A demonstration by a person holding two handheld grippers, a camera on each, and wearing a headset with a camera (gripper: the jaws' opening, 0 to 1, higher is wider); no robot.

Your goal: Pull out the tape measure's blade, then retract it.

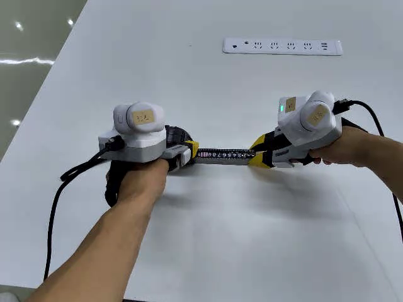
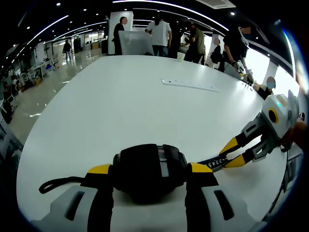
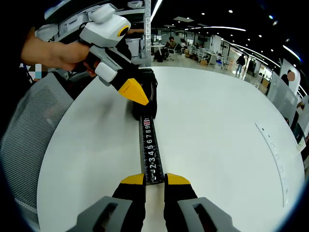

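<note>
On the white table (image 1: 220, 251): tape measure (image 1: 179, 139), blade (image 1: 223, 154) partly out.
Left gripper (image 1: 187, 152): clamped across the rigid case (image 2: 149, 166).
Right gripper (image 3: 148, 180): pinching the blade's end; thin, springy, probably slick steel.

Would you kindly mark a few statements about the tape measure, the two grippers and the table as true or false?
1. The left gripper is shut on the tape measure's case. True.
2. The blade is fully wound into the case. False: a numbered stretch of it is out, running from the case to the right gripper.
3. The right gripper's jaws are open and clear of the blade. False: they are shut on the blade's free end.
4. A white power strip lies on the table beyond both grippers. True.
</note>
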